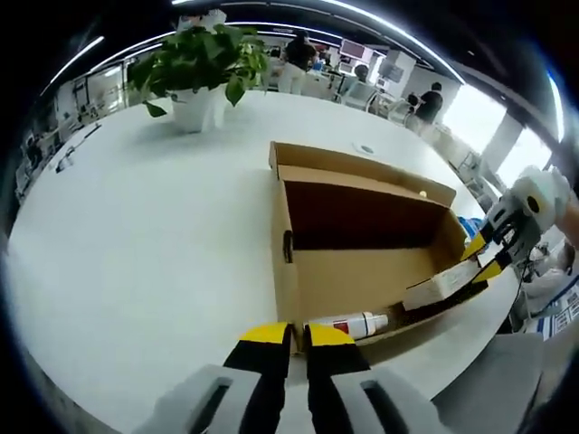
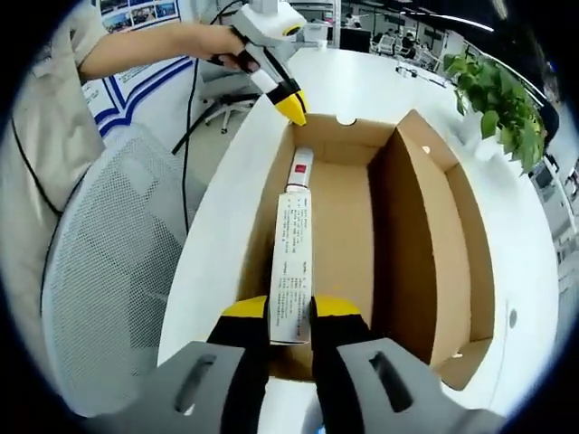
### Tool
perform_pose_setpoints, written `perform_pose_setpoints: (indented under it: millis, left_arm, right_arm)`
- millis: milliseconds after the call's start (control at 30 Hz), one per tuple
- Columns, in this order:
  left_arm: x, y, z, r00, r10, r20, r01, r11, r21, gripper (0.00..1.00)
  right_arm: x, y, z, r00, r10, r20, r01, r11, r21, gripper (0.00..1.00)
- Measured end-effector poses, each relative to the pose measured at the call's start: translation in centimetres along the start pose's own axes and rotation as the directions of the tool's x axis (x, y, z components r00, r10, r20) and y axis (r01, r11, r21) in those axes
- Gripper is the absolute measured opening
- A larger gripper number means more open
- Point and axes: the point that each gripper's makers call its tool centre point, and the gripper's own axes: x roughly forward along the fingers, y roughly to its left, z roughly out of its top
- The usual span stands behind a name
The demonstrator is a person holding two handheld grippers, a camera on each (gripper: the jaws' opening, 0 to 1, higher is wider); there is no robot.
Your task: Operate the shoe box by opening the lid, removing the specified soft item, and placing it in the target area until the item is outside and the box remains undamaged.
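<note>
The brown cardboard shoe box (image 2: 412,235) lies open on the white bench (image 1: 136,253). The right claw (image 2: 291,312) grips the white soft tube (image 2: 291,262) inside; lifting it clear comes next. The left claw (image 1: 297,336) hovers closed, empty, at the box's rim.

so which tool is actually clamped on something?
The right tool: its jaws pinch the end of the long white tube inside the shoe box. The left tool sits shut with nothing between its tips, at the box's edge.

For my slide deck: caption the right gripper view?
Right gripper grips a white tube inside the open cardboard box.
</note>
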Motion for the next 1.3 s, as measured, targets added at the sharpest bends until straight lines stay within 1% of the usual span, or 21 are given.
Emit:
perform_pose_setpoints:
  millis: [100,233,467,667,900,1067,1300]
  left_arm:
    - [0.0,0.0,0.0,1.0,0.001,0.0,-0.001,1.0,-0.004,0.05]
    - [-0.1,0.0,-0.1,1.0,0.007,0.008,-0.007,1.0,-0.017,0.05]
    - [-0.1,0.0,-0.1,1.0,0.007,0.002,-0.007,1.0,-0.017,0.05]
    - [-0.1,-0.1,-0.1,1.0,0.007,0.002,-0.007,1.0,-0.017,0.05]
    - [-0.1,-0.1,-0.1,1.0,0.008,-0.006,-0.008,1.0,-0.008,0.05]
    - [-0.1,-0.2,-0.1,1.0,0.008,-0.014,-0.008,1.0,-0.005,0.05]
    - [0.0,-0.1,-0.1,1.0,0.007,-0.021,-0.007,1.0,-0.01,0.05]
  right_arm:
    - [-1.4,-0.4,1.0,0.999,-0.022,0.047,0.021,0.999,0.028,0.14]
    - [-3.0,-0.5,1.7,0.996,-0.046,0.078,0.044,0.998,0.034,0.14]
    - [-5.6,-0.9,1.8,0.993,-0.073,0.094,0.071,0.997,0.028,0.14]
    - [-8.4,-1.5,1.4,0.991,-0.095,0.093,0.093,0.995,0.021,0.14]
    - [-10.7,-2.2,0.7,0.988,-0.122,0.096,0.121,0.992,0.021,0.14]
    - [-12.3,-2.7,-0.4,0.987,-0.137,0.087,0.136,0.991,0.019,0.14]
    - [-14.4,-3.9,-2.4,0.984,-0.166,0.061,0.166,0.986,0.007,0.14]
